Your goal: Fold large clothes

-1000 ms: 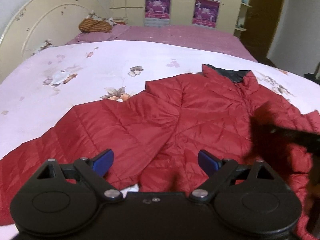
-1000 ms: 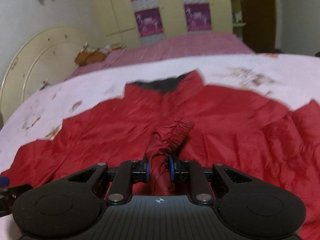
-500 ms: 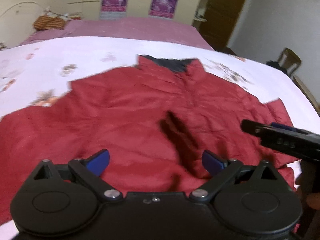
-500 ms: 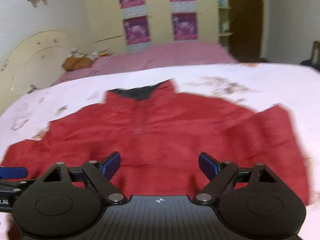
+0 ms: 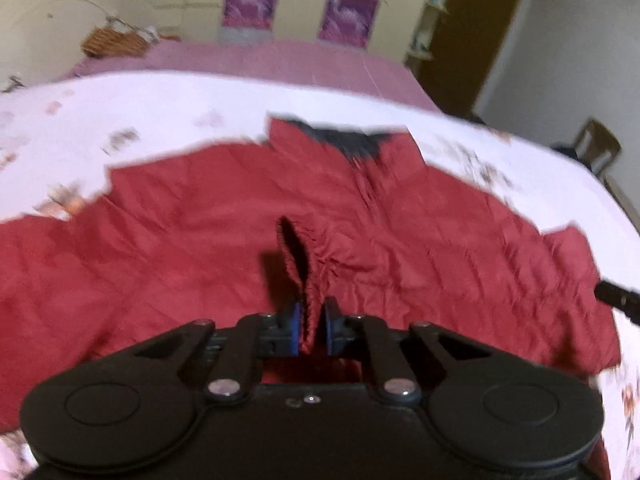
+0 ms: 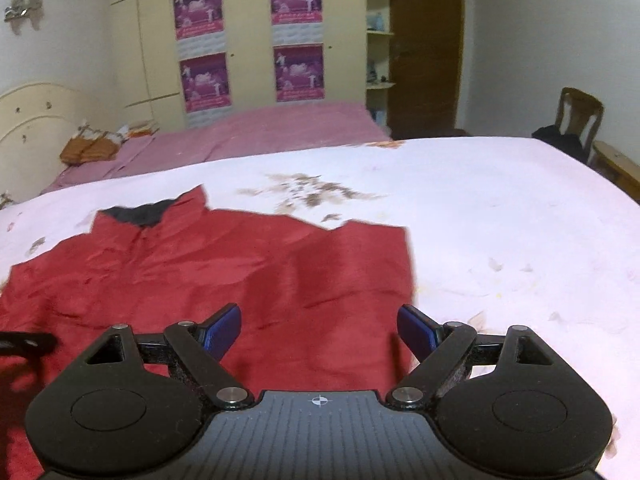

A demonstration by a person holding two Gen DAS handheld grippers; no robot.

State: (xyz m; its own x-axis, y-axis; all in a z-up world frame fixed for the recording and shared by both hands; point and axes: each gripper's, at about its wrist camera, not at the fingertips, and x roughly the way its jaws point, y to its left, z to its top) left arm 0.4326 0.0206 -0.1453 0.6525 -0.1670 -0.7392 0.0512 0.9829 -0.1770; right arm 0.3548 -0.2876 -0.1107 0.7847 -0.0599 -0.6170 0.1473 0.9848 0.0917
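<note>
From the left wrist, the left gripper (image 5: 311, 326) has its jaws pinched on a raised fold of the quilted red jacket (image 5: 200, 248), spread flat on the white floral bedsheet (image 5: 160, 104).

From the right wrist, the right gripper (image 6: 319, 330) hovers with jaws wide apart over the jacket's right edge (image 6: 360, 264).

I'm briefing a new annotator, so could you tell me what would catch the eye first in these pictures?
The red jacket spread flat across the pale floral bedspread dominates both views, dark collar lining at its far edge. Next, the left gripper is pinched on a raised fold of the jacket, while the right gripper hangs open above the jacket's right side.
</note>
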